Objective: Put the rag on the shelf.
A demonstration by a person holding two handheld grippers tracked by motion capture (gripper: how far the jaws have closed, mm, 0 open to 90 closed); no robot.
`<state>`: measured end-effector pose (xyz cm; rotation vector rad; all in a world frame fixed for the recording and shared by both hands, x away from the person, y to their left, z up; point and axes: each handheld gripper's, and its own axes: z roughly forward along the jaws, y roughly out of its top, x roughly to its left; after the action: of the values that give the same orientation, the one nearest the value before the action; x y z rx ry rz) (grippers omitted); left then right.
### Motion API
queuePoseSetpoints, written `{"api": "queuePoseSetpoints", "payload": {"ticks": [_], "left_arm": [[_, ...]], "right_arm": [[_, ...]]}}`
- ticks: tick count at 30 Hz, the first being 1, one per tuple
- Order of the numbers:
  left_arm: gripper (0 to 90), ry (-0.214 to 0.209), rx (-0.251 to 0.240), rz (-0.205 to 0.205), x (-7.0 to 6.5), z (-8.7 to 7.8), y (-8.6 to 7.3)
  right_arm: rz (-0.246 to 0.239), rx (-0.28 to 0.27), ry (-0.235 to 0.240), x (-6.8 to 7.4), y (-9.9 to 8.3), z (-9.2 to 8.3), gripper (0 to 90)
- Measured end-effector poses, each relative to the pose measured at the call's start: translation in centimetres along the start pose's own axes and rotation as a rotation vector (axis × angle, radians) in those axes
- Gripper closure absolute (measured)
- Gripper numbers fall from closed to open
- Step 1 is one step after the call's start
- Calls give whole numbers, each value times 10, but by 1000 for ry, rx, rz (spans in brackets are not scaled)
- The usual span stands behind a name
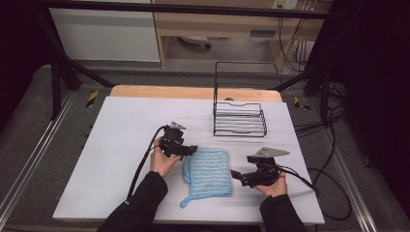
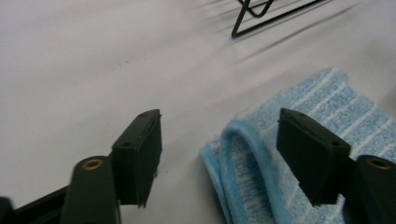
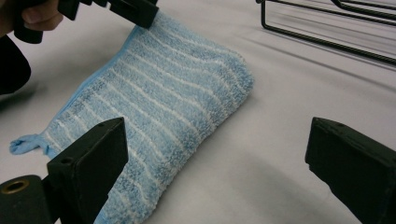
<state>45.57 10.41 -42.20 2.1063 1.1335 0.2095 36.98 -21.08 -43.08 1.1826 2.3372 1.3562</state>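
Towel (image 1: 209,170), blue with pale stripes, lies folded on the white surface (image 1: 121,145) at lower centre of the high view, its loop tail trailing toward the bottom edge. I note the wire rack (image 1: 239,118) standing well apart from it, toward the upper right.

Left tongs (image 1: 193,150) sit at the towel's upper left corner. In the left gripper view the jaws stand partly open, straddling the rolled fold edge (image 2: 243,154) without pressing on it; nothing is held. Right tongs (image 1: 236,175) rest just beside the towel's right edge, jaws wide apart over bare surface in the right gripper view, also holding nothing.

My judgement: the fold is laid down and both tongs are free of the cloth, so the step in hand is taking a fresh grip. The next move calls for closing the left tongs squarely on that fold edge, catching every layer, while the right tongs come onto the near edge.
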Motion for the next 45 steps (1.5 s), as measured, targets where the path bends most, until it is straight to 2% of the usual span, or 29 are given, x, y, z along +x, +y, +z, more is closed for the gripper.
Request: {"api": "queuePoseSetpoints", "payload": {"ticks": [4, 11, 15, 22, 29, 32, 35, 37, 41, 45], "left_arm": [[423, -1, 40, 3, 0, 8, -6], [529, -34, 54, -29, 4, 10, -13], [599, -48, 59, -28, 3, 12, -14], [632, -45, 64, -25, 2, 12, -14], [703, -54, 51, -35, 2, 12, -17], [717, -59, 41, -42, 3, 12, -19], [723, -48, 38, -34, 1, 13, -19], [724, -43, 36, -29, 1, 13, -19], [724, -48, 33, -35, 1, 13, -20], [724, -48, 36, -26, 2, 13, -20]], "right_arm": [[4, 8, -1, 0, 0, 1, 65], [4, 10, -1, -1, 0, 2, 65], [10, 3, -1, -3, 3, 4, 67], [23, -21, -9, -10, 14, 9, 86], [46, -43, -5, -15, 32, 28, 172], [51, -23, -15, -17, 38, 40, 223], [59, -18, -14, -18, 39, 52, 304], [65, -4, -29, -20, 39, 58, 361], [71, 43, -47, -24, 37, 68, 452], [77, 68, -39, -25, 35, 73, 537]]}}
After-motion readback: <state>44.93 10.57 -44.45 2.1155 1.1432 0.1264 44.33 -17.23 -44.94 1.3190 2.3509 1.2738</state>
